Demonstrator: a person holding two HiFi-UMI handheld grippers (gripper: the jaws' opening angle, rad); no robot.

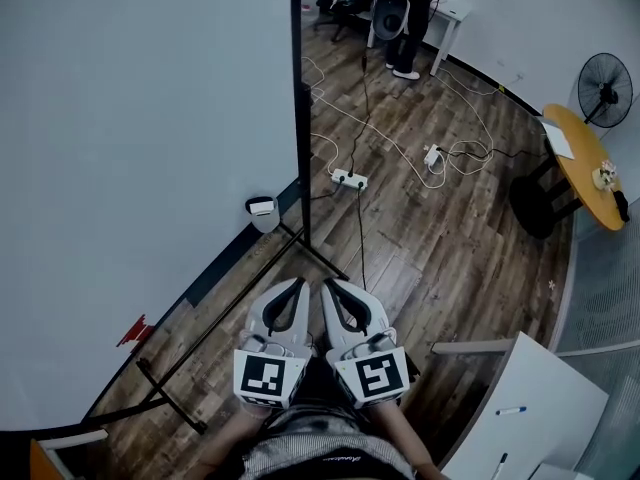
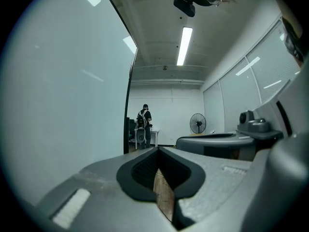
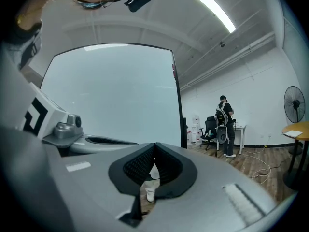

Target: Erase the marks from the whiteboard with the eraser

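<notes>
1. A floor (image 1: pixel 450 258) of dark wood planks carries everything.
2. A white power strip (image 1: pixel 349 179) lies near the middle; a black cable (image 1: pixel 361 230) runs from it toward the near side.
3. White cables (image 1: pixel 470 151) loop across the planks to a small white plug block (image 1: pixel 434 156).
4. The black foot bars (image 1: pixel 170 393) of the whiteboard (image 1: pixel 150 148) rest on the planks at the left.
5. A round wooden table (image 1: pixel 585 173) stands at the right on a dark base; a black fan (image 1: pixel 605 88) stands just beyond it.
6. At the far end stand a person (image 1: pixel 410 13), a chair (image 1: pixel 388 13) and a white desk (image 1: pixel 450 23).
7. A white table (image 1: pixel 540 388) at the near right holds a pen (image 1: pixel 511 409).
</notes>
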